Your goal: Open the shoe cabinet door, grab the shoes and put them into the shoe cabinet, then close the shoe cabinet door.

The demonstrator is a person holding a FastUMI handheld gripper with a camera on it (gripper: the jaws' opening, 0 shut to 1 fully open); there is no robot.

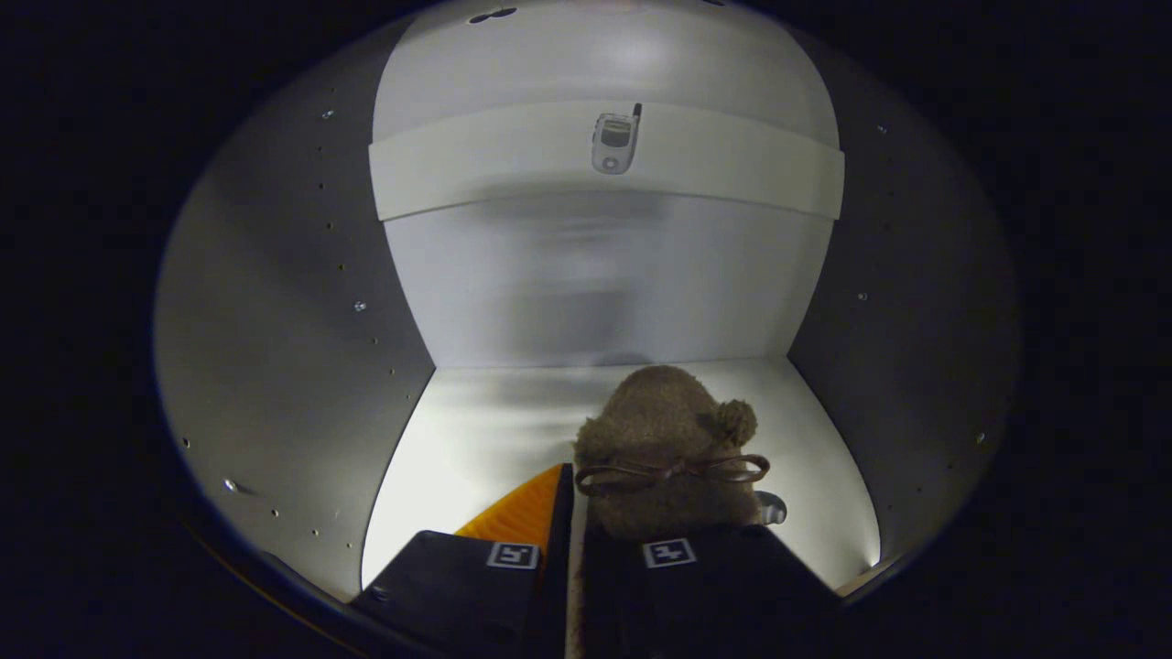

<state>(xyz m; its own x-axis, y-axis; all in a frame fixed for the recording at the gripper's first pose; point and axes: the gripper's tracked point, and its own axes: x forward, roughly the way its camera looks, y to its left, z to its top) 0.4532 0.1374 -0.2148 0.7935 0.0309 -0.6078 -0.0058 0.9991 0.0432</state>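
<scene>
brown plush, the shoe (661, 448) sits between our gripper (575, 513) fingers, which look nearly closed on its heel edge, toe pointing straight ahead toward the cabinet's back wall (595, 293). we judge it hangs just over the cabinet floor (458, 430), so the next move is lowering and letting go.

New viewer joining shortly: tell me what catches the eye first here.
A fuzzy brown slipper with a thin bow sits on the lit white cabinet floor, held in the gripper, whose fingers are closed on its rear edge. Beyond it, on the shelf above, hangs a small phone-shaped object.
</scene>
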